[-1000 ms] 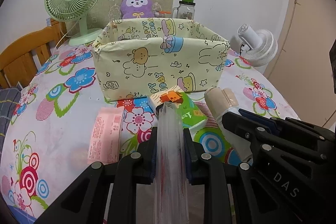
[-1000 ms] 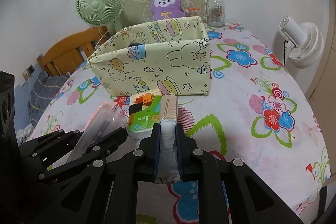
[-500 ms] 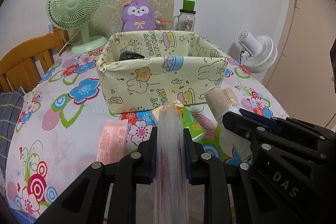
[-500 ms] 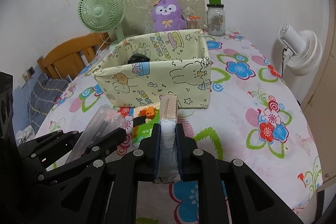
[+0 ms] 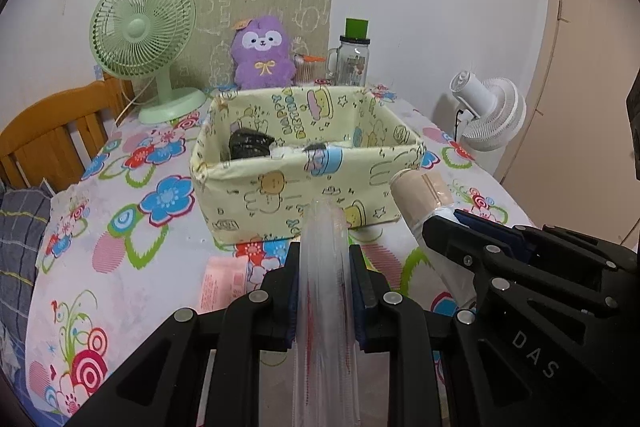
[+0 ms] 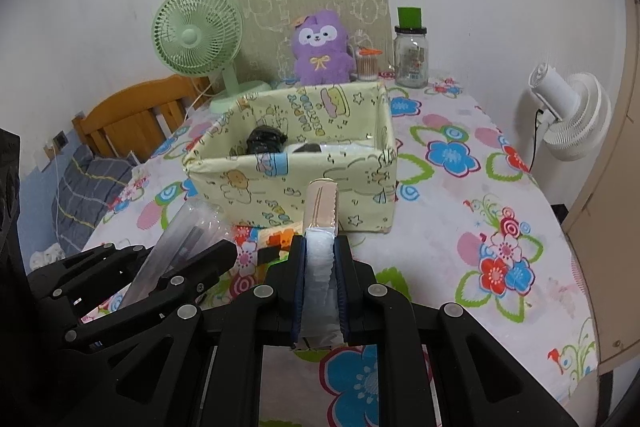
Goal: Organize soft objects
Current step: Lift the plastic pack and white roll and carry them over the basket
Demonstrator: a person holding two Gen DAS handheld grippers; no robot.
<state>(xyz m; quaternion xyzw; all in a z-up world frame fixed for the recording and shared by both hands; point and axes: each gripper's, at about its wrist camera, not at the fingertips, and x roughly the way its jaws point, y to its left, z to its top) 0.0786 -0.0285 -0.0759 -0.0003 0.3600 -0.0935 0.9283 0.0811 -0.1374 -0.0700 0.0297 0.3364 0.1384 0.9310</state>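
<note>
We see left gripper clamped on clear bag, right gripper clamped on beige pack; box frame centre, just beyond both.

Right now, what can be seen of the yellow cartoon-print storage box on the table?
The yellow storage box is a soft-looking, open-topped rectangular fabric bin printed with bears, rabbits, stars and lettering. It stands upright on the floral tablecloth, in front of the purple plush. Inside lie a black crumpled item and something in clear wrap; neither gripper touches the box.
</note>
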